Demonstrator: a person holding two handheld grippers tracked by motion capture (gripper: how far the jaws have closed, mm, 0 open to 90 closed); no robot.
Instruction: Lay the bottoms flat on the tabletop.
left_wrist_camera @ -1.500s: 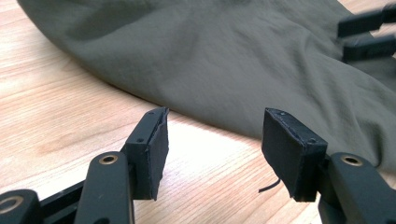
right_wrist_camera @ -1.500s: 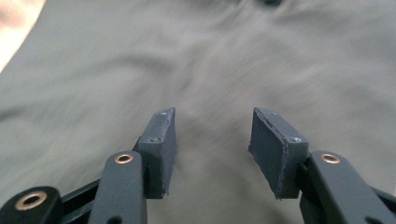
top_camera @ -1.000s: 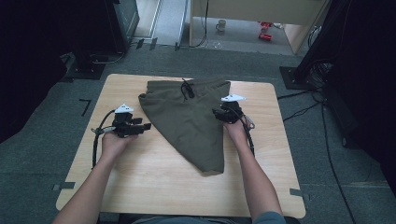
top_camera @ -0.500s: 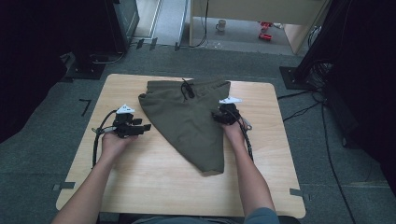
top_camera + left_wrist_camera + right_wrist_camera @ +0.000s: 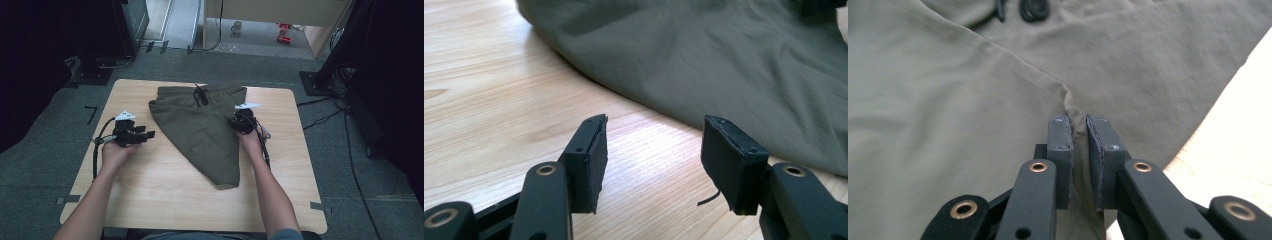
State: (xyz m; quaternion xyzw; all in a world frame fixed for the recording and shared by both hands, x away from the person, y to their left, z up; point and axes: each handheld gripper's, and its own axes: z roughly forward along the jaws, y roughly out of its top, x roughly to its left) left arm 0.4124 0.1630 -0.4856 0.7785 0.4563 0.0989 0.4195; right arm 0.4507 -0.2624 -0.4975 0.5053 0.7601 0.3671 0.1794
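Observation:
Olive green shorts [image 5: 200, 130] lie folded to a point on the wooden table [image 5: 150, 200], their black drawstring [image 5: 201, 95] at the far waistband. My right gripper [image 5: 236, 123] rests on the shorts' right edge. In the right gripper view its jaws have just been closing, and the right gripper [image 5: 1079, 125] now pinches a raised fold of the shorts [image 5: 948, 100] between its pads. My left gripper [image 5: 149, 135] lies low on the bare wood just left of the shorts. The left gripper [image 5: 654, 130] stands open with nothing between its fingers, and the shorts' hem [image 5: 724, 60] is a short way ahead.
Bare wood surrounds the shorts on the left, right and near sides. Beyond the table is grey carpet with cables [image 5: 345, 150] at the right, a dark stand base [image 5: 95, 75] at the far left, and a mug [image 5: 236, 27] on the floor far off.
Both hands and the shorts stay about where they were. The earlier high views are too small to show the jaws.

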